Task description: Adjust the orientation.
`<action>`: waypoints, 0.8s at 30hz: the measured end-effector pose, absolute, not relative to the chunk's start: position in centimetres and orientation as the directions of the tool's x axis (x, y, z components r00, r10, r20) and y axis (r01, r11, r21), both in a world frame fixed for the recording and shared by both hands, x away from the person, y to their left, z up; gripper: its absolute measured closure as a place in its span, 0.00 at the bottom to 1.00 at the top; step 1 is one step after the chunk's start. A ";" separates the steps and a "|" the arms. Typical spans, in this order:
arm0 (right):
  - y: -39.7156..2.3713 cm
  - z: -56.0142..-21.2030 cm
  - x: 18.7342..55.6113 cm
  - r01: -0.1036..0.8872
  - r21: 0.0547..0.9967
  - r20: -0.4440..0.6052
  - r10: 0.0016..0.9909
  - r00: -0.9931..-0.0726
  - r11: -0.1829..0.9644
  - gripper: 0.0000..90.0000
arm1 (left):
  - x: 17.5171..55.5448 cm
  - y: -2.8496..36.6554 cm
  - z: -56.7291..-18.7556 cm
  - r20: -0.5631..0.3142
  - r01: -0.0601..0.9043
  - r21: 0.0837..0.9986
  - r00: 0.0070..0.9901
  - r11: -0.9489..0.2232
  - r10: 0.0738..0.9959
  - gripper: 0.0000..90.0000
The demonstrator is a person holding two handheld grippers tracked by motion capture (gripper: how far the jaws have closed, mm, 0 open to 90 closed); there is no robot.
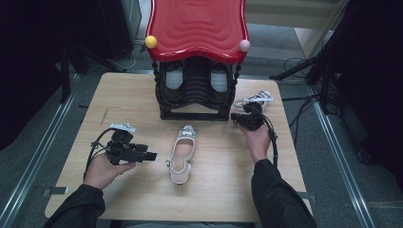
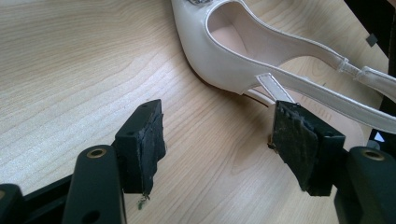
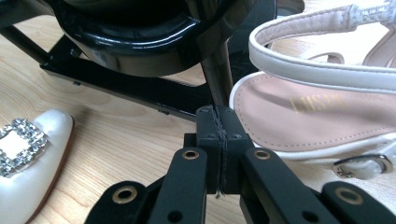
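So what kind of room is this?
Probably a lab or workshop for recording tasks, not a home: a small wooden table, metal rails on the grey floor, loose cables, and a black shoe rack holding shoes.

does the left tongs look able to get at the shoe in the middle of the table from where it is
Probably yes. The left tongs are open and point at the shoe, with bare table between them. In the left gripper view the heel strap lies just past the pads.
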State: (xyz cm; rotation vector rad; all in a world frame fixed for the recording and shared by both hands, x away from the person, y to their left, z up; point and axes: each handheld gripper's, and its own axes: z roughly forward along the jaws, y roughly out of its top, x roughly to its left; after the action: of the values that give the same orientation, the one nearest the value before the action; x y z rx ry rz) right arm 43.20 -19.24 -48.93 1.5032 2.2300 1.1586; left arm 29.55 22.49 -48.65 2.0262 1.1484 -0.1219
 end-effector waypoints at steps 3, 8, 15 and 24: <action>-19.3 -48.9 43.1 0.691 0.703 0.241 0.858 -0.453 0.168 1.00 | 29.7 22.4 -48.7 -0.435 0.761 0.584 0.587 -0.282 0.683 0.38; -19.3 -48.9 43.0 0.685 0.705 0.221 0.862 -0.457 0.183 1.00 | 29.8 22.3 -48.8 -0.436 0.760 0.584 0.589 -0.284 0.680 0.38; -19.8 -48.9 42.4 0.694 0.700 0.233 0.864 -0.446 0.169 1.00 | 30.2 22.2 -48.8 -0.438 0.756 0.589 0.596 -0.286 0.673 0.38; -20.6 -48.9 41.6 0.698 0.699 0.241 0.868 -0.434 0.155 1.00 | 30.8 21.9 -48.6 -0.443 0.750 0.593 0.608 -0.294 0.659 0.38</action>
State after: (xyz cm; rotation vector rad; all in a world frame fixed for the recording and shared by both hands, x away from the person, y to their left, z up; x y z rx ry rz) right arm 41.63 -20.62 -48.89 1.5311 2.2111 1.1439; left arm 30.85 21.90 -48.61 2.0288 1.1099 -0.1435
